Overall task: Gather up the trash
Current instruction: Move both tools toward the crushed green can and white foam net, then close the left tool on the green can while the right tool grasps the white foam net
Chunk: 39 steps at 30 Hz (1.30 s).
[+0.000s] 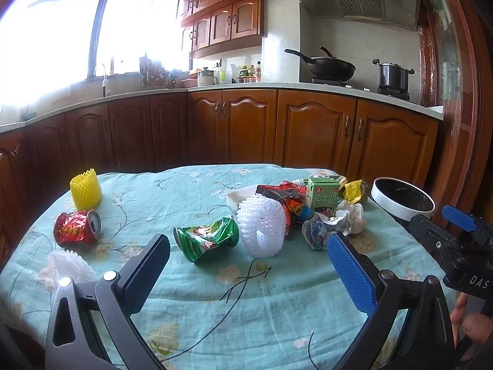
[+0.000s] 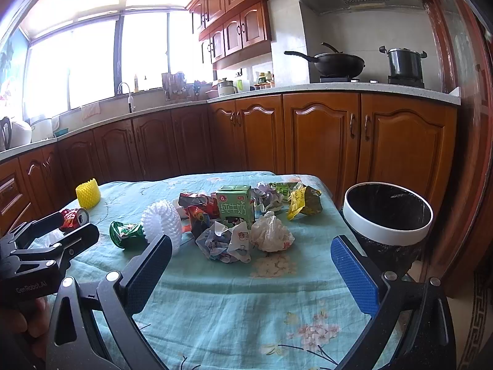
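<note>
Trash, lot of roughly a dozen pieces, is lying scattered on the table [image 2: 215, 302] under a teal floral cloth:
- green milk carton [image 2: 235, 205], standing upright mid-pile, Chinese characters printed in white on its face;
- crumpled paper balls [image 2: 271, 234], just in front of the carton;
- white foam fruit net [image 1: 262, 225], beside a crushed green can [image 1: 209, 242];
- crushed red can [image 1: 77, 227], lying near a yellow foam net [image 1: 85, 192], well apart from the pile;
- yellow wrapper [image 2: 303, 205] and red wrappers [image 1: 279, 192], at the far side.

Bin [image 2: 388, 215], white-rimmed with a black liner, is standing off the table's right edge.

Left gripper [image 1: 249, 265] is hovering with its fingers spread wide, holding nothing. Right gripper [image 2: 251, 265] is doing likewise.

Step, as judged: collection is only starting; nothing is visibly lying in the bin. The next move is calling for one gripper to be closing on a near piece, likely the paper balls, before carrying it rightward.

Legible writing: "GenRobot.AI" and "DAS" on the gripper housings.
</note>
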Motion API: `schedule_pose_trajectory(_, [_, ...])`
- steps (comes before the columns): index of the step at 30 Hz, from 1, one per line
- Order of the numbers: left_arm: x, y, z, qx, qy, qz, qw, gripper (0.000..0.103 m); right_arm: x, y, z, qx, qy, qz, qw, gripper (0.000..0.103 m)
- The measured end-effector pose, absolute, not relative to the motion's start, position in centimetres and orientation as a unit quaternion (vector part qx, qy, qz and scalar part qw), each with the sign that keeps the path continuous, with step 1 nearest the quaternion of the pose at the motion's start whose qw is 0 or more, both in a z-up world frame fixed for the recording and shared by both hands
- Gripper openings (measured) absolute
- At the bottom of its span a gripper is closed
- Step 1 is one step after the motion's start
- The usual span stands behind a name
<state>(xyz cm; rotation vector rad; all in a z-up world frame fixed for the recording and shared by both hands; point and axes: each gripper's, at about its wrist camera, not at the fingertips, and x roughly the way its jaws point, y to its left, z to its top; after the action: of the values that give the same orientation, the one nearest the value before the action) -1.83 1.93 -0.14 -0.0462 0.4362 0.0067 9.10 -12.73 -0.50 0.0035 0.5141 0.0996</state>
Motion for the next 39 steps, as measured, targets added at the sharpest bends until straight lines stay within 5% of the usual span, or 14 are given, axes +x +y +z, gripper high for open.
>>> schedule_pose_trajectory(16, [-0.1, 6.1, -1.6, -0.067, 0.268, 0.026, 0.961, 0.1, 10.2, -11.0, -1.2, 0.015, 0.258, 0.1, 0.961, 0.1])
schedule_pose_trajectory(23, [2.4, 8.9, -1.6, -0.088, 0.296, 0.05, 0.95, 0.088, 12.3, -8.0, -2.1, 0.014, 0.283, 0.153, 0.947, 0.074])
schedule_pose_trajectory(31, [7.4, 12.2, -1.8, -0.126, 0.338, 0.046, 0.931, 0.077, 16.5, -5.2, -4.3, 0.02, 0.34, 0.199, 0.919, 0.061])
schedule_pose_trajectory(39, [12.7, 12.9, -3.8, -0.145, 0.382, 0.026, 0.912, 0.051, 20.4, -3.7, -6.3, 0.039, 0.38, 0.23, 0.895, 0.054])
